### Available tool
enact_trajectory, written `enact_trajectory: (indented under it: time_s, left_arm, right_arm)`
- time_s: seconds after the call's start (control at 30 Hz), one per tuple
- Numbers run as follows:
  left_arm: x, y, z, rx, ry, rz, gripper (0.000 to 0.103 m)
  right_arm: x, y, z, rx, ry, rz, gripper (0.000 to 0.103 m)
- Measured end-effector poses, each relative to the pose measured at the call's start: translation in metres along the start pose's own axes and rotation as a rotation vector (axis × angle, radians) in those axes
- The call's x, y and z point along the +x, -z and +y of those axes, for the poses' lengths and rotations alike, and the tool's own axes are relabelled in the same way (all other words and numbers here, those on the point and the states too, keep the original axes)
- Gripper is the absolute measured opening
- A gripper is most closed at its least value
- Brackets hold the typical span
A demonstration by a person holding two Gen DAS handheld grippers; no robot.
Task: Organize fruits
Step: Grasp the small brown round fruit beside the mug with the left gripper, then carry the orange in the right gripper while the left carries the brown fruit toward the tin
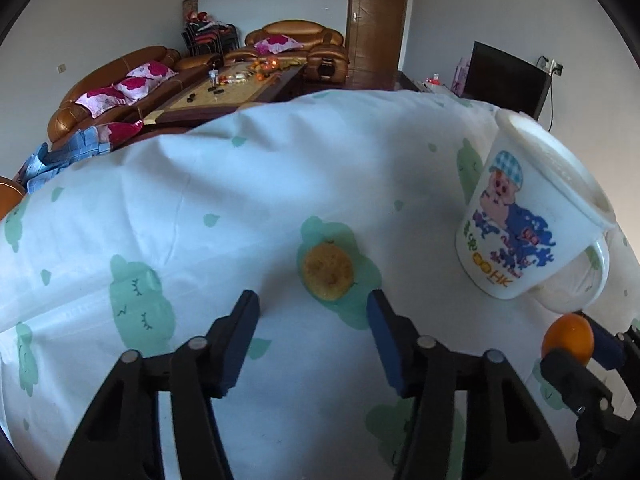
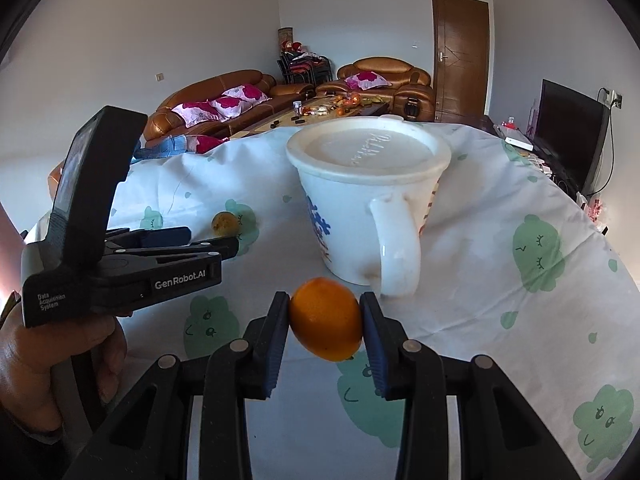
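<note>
The right gripper [image 2: 325,320] is clamped on an orange [image 2: 326,318], one pad on each side, holding it just in front of the white mug [image 2: 366,208] near its handle. The mug stands on a white tablecloth [image 2: 500,220] printed with green shapes, and a lid covers its mouth — what is inside cannot be seen.

The left gripper [image 1: 314,312] has its jaws apart with nothing between them. A duller, speckled fruit [image 1: 327,276] lies on the cloth just beyond its fingertips, in line with the gap. From the right wrist view that fruit is small and partly shaded — hard to identify.
</note>
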State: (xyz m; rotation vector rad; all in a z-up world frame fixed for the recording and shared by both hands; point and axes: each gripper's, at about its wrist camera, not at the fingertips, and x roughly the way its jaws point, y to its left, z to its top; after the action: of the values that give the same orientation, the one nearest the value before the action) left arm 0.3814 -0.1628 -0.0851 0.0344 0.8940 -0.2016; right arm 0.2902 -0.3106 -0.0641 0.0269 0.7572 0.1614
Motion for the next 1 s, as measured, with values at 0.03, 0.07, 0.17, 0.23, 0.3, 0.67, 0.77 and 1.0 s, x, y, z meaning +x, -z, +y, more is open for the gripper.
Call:
enact_trajectory:
  time_s: [0.03,0.07,0.17,0.23,0.3,0.67,0.77,1.0]
  left_arm:
    - [-0.001,-0.002,-0.002,0.002,0.006,-0.009,0.052]
    - [-0.001,-0.004,-0.005,0.010,0.007,-0.015,0.052]
    - [0.004,-0.008,-0.014,0.036,0.008,0.003,0.042]
    - [0.005,-0.009,-0.018,0.044,0.002,0.001,0.034]
    - [0.003,-0.009,-0.021,0.052,0.009,-0.001,0.028]
    - [-0.016,0.005,-0.011,0.020,0.006,-0.044,0.027]
    - [-0.022,0.010,-0.010,0.017,-0.001,-0.058,0.027]
    - [-0.037,0.022,-0.007,0.011,-0.026,-0.093,0.027]
  right_arm:
    - [0.001,0.001,-0.001,0.003,-0.002,0.007,0.038]
    - [0.002,0.002,-0.002,0.004,-0.002,0.012,0.038]
    - [0.005,0.002,0.002,-0.001,-0.007,0.011,0.038]
    - [0.004,0.003,0.003,-0.004,-0.006,0.011,0.038]
    - [0.005,0.003,0.002,-0.003,-0.007,0.011,0.038]
    - [0.000,0.005,-0.002,0.013,-0.013,-0.016,0.038]
    - [-0.002,0.005,-0.004,0.014,-0.013,-0.023,0.038]
    - [-0.009,0.008,-0.001,0.004,-0.010,-0.053,0.038]
